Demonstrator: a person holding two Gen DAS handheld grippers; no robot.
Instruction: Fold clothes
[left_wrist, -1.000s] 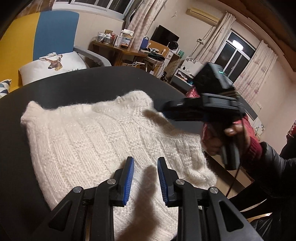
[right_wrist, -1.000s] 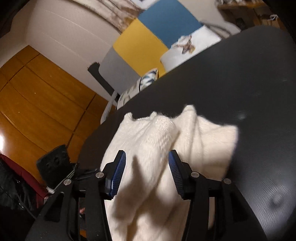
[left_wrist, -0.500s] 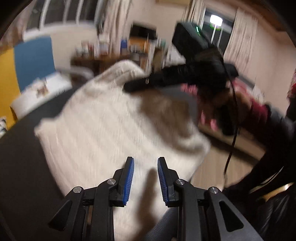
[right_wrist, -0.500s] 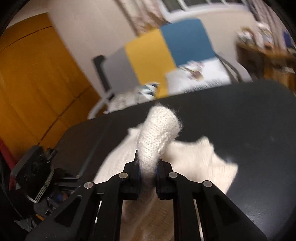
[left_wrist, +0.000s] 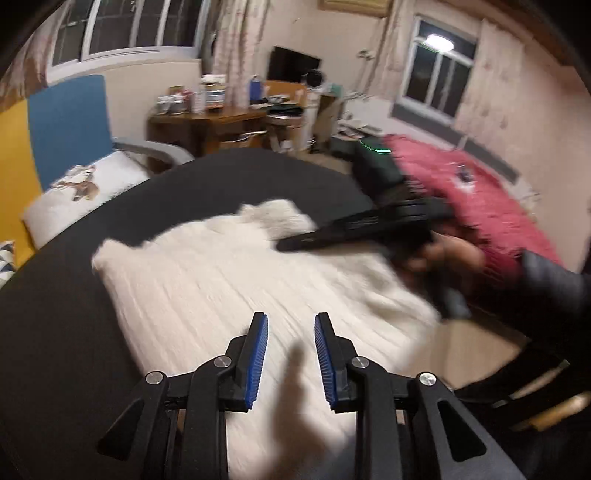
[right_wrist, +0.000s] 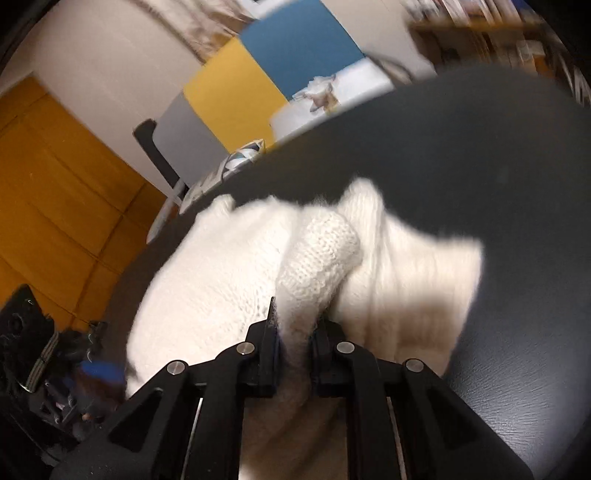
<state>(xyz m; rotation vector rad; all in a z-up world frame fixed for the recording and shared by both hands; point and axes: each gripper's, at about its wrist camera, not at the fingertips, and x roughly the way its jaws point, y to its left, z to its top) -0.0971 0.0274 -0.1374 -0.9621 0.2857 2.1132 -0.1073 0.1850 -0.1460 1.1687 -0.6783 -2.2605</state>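
Gripping now: right gripper, gaping a second ago, clenches a fold of the white sweater | sweater on black table | left gripper unclenched, empty above it | fold under way.

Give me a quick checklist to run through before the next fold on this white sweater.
1. Right hand-held gripper clamped on a bunched fold of the white sweater: ok.
2. Left hand-held gripper free to take another edge, jaws apart with nothing between them: ok.
3. Sweater fully on the black table: not ok; in the left wrist view its near right corner seems to overhang the edge.
4. Sweater lying flat and smooth: cannot tell, the pictures are blurred.
5. Table beyond the sweater bare for the fold to land: ok.
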